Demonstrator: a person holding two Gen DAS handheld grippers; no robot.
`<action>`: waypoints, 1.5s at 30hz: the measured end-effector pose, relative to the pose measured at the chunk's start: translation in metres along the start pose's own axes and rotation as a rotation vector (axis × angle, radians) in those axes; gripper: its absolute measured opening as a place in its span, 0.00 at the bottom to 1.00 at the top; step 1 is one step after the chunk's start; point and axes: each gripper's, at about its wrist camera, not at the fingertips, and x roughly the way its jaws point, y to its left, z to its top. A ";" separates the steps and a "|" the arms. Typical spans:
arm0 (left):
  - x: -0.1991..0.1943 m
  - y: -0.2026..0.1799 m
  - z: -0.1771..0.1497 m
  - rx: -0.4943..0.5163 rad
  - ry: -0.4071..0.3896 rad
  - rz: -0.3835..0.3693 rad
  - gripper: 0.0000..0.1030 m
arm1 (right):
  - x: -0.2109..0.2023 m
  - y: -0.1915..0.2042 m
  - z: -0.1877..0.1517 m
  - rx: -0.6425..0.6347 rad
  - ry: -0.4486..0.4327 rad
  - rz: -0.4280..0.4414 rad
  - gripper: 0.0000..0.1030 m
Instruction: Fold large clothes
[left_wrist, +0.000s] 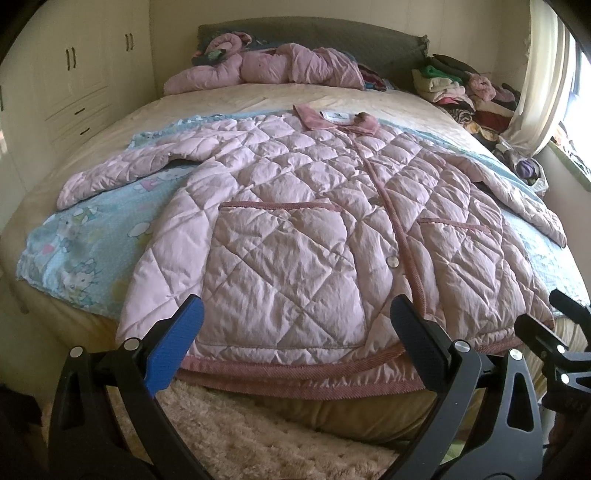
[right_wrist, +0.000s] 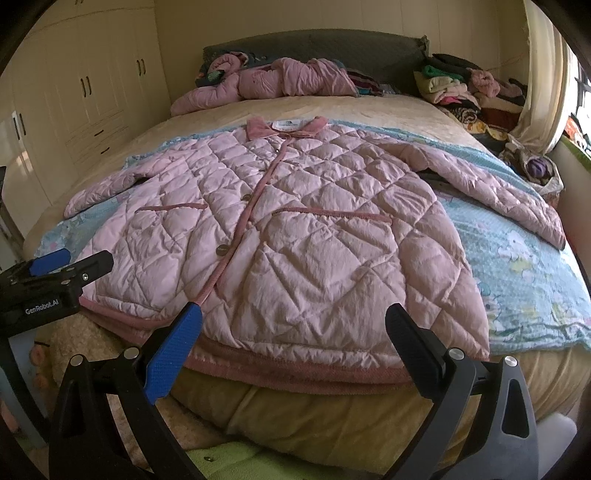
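The quilted jacket (right_wrist: 295, 229) was pale pink with darker rose trim (diamond stitching throughout); the sheet (right_wrist: 517, 266) under it was light blue with cartoon prints, the bedspread (left_wrist: 236, 96) cream

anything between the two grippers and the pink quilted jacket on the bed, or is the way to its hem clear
Nothing visible blocks either one. The left gripper and the right gripper are both open, facing the jacket across its near hem. The jacket lies flat, front up, nothing on top. The clothes pile sits far off by the headboard.
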 end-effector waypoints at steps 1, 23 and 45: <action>0.000 0.000 0.000 -0.002 -0.001 0.000 0.92 | 0.000 0.000 0.001 -0.002 -0.003 -0.006 0.96; 0.020 0.003 0.046 -0.024 0.015 0.017 0.92 | 0.032 -0.001 0.049 0.013 0.000 0.071 0.96; 0.040 0.015 0.124 -0.088 0.006 0.022 0.92 | 0.063 -0.014 0.135 0.104 -0.015 0.132 0.96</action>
